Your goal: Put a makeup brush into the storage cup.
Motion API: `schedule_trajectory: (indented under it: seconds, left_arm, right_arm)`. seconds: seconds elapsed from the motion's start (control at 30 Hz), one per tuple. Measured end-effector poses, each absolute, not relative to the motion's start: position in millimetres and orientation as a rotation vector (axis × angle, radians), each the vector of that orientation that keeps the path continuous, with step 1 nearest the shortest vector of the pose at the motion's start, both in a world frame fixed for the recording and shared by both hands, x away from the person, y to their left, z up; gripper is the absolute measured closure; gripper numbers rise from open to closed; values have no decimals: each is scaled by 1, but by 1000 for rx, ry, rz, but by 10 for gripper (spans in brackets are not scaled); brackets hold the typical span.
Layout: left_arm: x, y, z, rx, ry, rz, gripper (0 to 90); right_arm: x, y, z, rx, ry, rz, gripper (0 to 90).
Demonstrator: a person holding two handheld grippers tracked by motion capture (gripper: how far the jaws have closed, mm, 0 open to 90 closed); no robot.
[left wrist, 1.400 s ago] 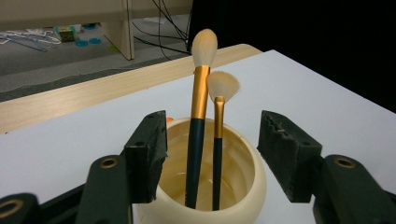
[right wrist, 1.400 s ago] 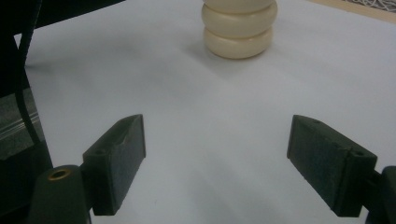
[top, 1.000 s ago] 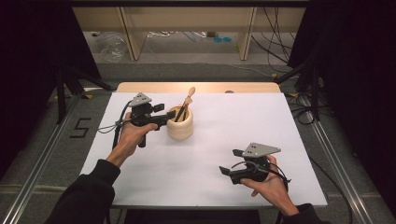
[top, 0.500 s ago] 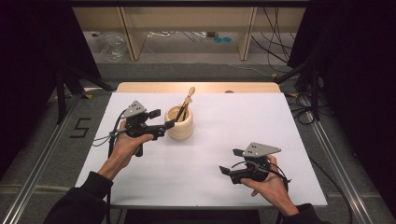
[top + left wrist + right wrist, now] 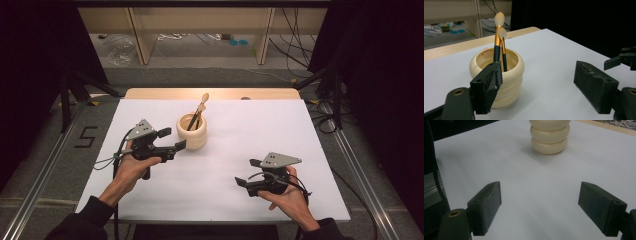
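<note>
Gaping beside the cream holder (image 5: 192,132), left hand-held gripper (image 5: 172,140), jaws just opening, empty, right hand-held gripper (image 5: 246,172) open.

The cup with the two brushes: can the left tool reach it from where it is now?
Probably yes. The left tool is open just beside the cup, and only bare table lies between them.

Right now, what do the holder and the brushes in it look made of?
Holder: cream, smooth with a soft sheen, three stacked rounded rings; looks like plastic or glazed ceramic, can't tell which. Brushes: dark glossy handles, likely lacquered wood or plastic; gold shiny ferrules, probably metal; pale fluffy tips, seemingly bristle.
</note>
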State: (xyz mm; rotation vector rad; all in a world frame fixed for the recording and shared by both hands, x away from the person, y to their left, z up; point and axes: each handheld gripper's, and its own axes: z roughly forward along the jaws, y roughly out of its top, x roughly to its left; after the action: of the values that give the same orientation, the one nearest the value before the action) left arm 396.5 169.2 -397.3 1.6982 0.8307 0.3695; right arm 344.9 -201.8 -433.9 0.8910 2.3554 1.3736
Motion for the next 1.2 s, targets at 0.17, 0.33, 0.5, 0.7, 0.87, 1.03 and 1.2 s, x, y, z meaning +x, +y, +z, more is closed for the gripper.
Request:
schedule_trajectory:
  seconds: [0.17, 0.33, 0.5, 0.7, 0.87, 1.03, 1.2]
  left_arm:
    - [388, 171, -400, 1696, 831, 372, 228]
    - [381, 171, -402, 1702, 824, 372, 229]
    - [374, 170, -404, 1710, 813, 367, 229]
    - [368, 170, -408, 1718, 801, 371, 213]
    - [364, 170, -408, 1723, 785, 377, 193]
    - [358, 169, -410, 1732, 773, 378, 178]
    - [354, 171, -414, 1741, 775, 373, 177]
  right_arm:
    - [345, -202, -434, 894, 2350, 1375, 195]
    - [345, -202, -433, 895, 2347, 1377, 196]
    - [345, -202, -433, 894, 2352, 1379, 195]
    - [345, -202, -433, 890, 2351, 1380, 195]
    - [345, -202, -433, 886, 2352, 1383, 195]
    - [345, -202, -433, 887, 2351, 1381, 195]
    - [345, -202, -432, 885, 2348, 1384, 195]
